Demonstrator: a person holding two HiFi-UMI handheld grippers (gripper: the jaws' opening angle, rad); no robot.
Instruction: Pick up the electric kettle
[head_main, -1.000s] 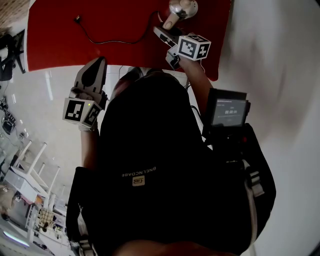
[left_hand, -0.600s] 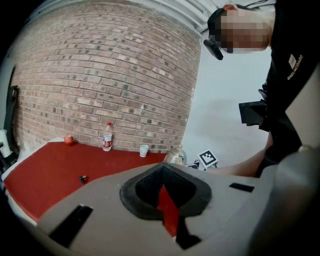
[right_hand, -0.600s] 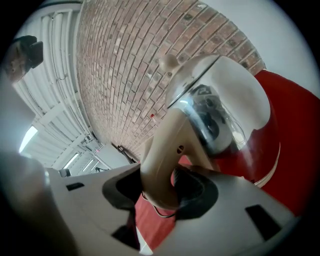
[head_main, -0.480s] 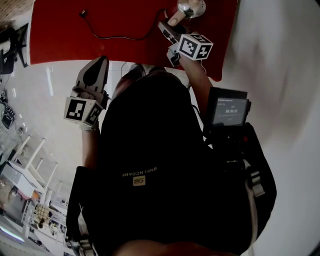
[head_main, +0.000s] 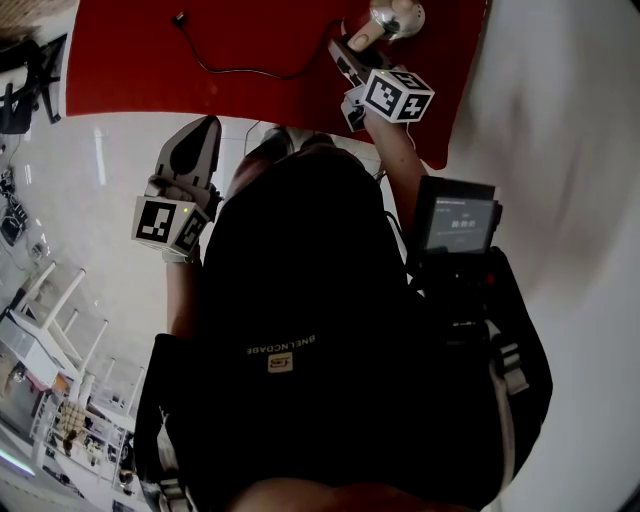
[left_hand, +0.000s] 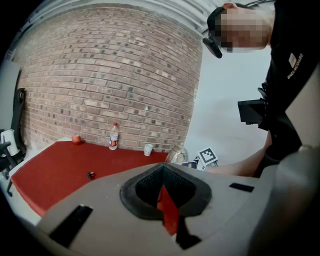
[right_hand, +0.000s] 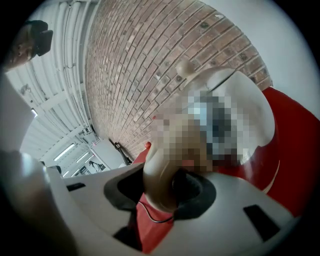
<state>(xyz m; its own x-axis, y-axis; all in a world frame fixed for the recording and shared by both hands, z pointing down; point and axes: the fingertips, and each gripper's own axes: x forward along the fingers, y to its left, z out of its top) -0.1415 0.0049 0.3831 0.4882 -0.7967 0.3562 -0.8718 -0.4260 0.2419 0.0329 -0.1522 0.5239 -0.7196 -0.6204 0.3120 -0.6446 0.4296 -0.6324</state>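
My right gripper (head_main: 352, 62) reaches over the red tabletop (head_main: 130, 70) to the shiny rounded metal electric kettle (head_main: 398, 16), which stands toward the table's right end, just ahead of that gripper. The kettle's cream curved handle (right_hand: 161, 182) sits between my right jaws, which are partly open and closing around it, not clearly pressing on it. My left gripper (head_main: 196, 140) hovers with its tip at the table's near edge, jaws together and holding nothing. A thin black cable (head_main: 240, 68) trails leftward across the red surface from near the kettle.
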